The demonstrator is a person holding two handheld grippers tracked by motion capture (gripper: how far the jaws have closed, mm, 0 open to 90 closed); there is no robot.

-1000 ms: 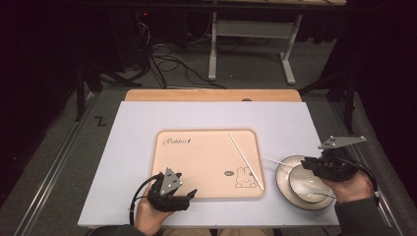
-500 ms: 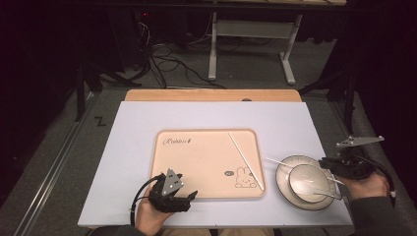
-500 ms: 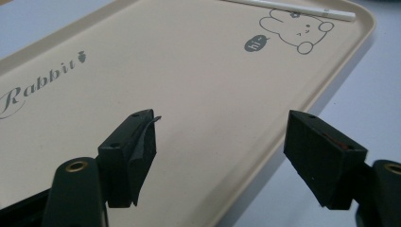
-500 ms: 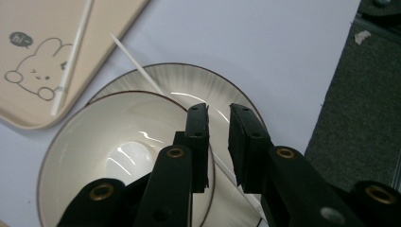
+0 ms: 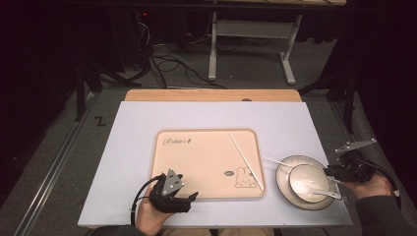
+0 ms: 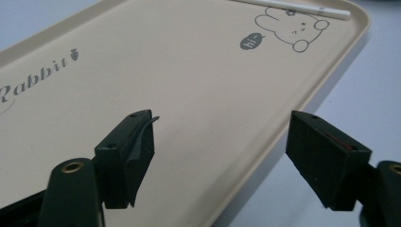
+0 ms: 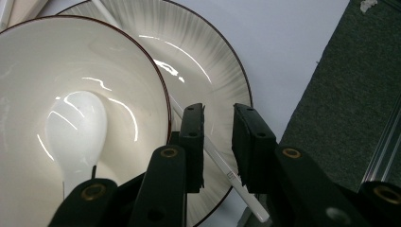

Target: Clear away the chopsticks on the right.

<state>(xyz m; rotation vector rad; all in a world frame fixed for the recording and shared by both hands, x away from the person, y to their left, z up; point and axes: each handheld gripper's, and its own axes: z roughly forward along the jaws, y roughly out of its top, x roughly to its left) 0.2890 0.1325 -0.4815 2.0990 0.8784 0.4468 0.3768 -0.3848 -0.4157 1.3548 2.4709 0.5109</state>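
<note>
My right claw point(image 5: 334, 173) has pulled back toward the bench's right edge since a second ago, when it sat over the bowl point(image 5: 306, 181); it now hangs at the plate's point(image 5: 284, 169) right rim. The bowl sits on that plate, just right of the beige tray point(image 5: 206, 162), and a white spoon point(image 7: 75, 132) lies in it. In the right gripper view I see my jaws close together with a narrow gap, straddling a white chopstick point(image 7: 222, 170) that lies across the plate's rim beside the bowl; I cannot tell whether the pads actually press on it. My right hand point(image 5: 371, 186) comes in low from the lower right, the cable looping behind it.

My left claw point(image 5: 189, 199) has not shifted. It rests at the tray's near edge, jaws spread wide and holding nothing, one over the tray's floor, the other beyond its rim above the bench point(image 5: 137, 142). A second chopstick point(image 5: 246, 160) lies slantwise on the tray by the rabbit print point(image 6: 291, 26).
</note>
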